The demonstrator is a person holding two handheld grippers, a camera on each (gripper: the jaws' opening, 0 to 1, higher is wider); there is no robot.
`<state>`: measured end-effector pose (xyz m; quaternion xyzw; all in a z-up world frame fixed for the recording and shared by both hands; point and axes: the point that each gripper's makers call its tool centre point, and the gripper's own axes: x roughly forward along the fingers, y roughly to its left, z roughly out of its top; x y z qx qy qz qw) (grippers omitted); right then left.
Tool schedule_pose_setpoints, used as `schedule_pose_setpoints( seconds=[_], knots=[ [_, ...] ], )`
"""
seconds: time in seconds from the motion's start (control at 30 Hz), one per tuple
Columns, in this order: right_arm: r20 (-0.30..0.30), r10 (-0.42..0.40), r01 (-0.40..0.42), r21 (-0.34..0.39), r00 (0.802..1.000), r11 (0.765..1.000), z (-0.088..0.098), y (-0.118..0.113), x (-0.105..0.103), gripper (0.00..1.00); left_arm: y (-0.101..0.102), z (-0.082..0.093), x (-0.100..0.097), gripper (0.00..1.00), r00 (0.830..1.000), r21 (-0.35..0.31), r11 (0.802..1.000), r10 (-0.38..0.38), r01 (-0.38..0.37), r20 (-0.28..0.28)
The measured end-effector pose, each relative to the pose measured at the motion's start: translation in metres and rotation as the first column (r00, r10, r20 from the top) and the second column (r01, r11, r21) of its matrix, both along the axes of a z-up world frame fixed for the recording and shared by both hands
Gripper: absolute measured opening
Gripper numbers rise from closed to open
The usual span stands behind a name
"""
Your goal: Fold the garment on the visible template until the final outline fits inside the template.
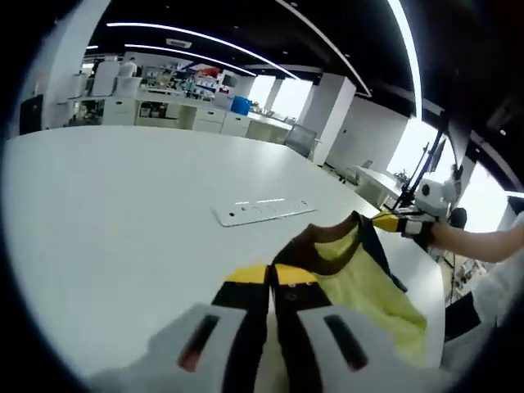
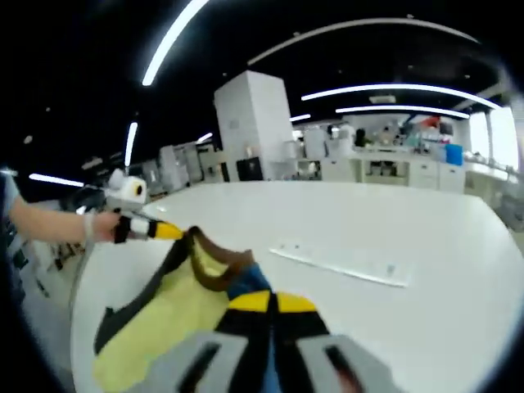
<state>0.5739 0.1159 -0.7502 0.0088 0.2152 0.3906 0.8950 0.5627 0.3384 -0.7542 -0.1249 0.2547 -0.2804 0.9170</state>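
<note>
A yellow garment (image 1: 368, 291) with dark trim and a brown collar (image 1: 327, 246) hangs stretched between my two grippers above the white table (image 1: 123, 213). My left gripper (image 1: 270, 277) is shut on one edge of it, with the yellow-tipped jaws pressed together. My right gripper (image 1: 397, 221) comes in from the right and pinches the far edge. In the right gripper view the garment (image 2: 164, 319) sags to the left of my right gripper (image 2: 270, 304), which is shut on the cloth, and my left gripper (image 2: 155, 231) holds the other end. A flat white template strip (image 1: 264, 210) (image 2: 340, 264) lies on the table beyond the cloth.
A person's forearm (image 1: 479, 239) reaches in at the table's right edge, and a hand (image 2: 57, 223) shows at the left. Lab benches with shelves (image 1: 164, 110) and a white pillar (image 2: 254, 123) stand behind the table. The table's rim (image 2: 82, 278) curves close to the garment.
</note>
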Motion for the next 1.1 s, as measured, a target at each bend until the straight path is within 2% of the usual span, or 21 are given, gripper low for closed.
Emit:
schedule_pose_setpoints(
  seconds=[0.07,0.13,0.23,0.47,0.8,1.1],
  knots=[
    [-0.01,-0.007,0.007,-0.002,1.0,1.0,-0.009,0.002,0.009,0.0,0.003,-0.009,0.008,0.0,1.0,0.011,1.0,0.014,-0.014,-0.008],
    [-0.019,-0.009,0.009,-0.019,1.0,1.0,-0.02,0.004,0.018,0.0,0.0,-0.018,0.008,0.0,0.999,0.012,0.999,0.031,-0.03,-0.025],
    [-0.03,-0.001,-0.001,-0.064,1.0,0.998,-0.037,0.007,0.027,0.0,0.002,-0.033,0.016,0.0,0.998,0.03,0.999,0.043,-0.041,-0.045],
    [-0.064,-0.018,0.013,-0.081,0.998,0.997,-0.06,0.007,0.043,0.0,0.005,-0.06,0.029,0.0,0.994,0.061,0.996,0.067,-0.061,-0.089],
    [-0.087,-0.039,0.031,-0.089,0.995,0.996,-0.074,0.005,0.055,0.0,0.006,-0.071,0.046,0.0,0.99,0.068,0.993,0.101,-0.095,-0.098],
    [-0.103,-0.041,0.031,-0.1,0.994,0.994,-0.081,0.005,0.056,0.0,0.006,-0.075,0.046,0.0,0.99,0.074,0.993,0.097,-0.09,-0.101]
  ],
)
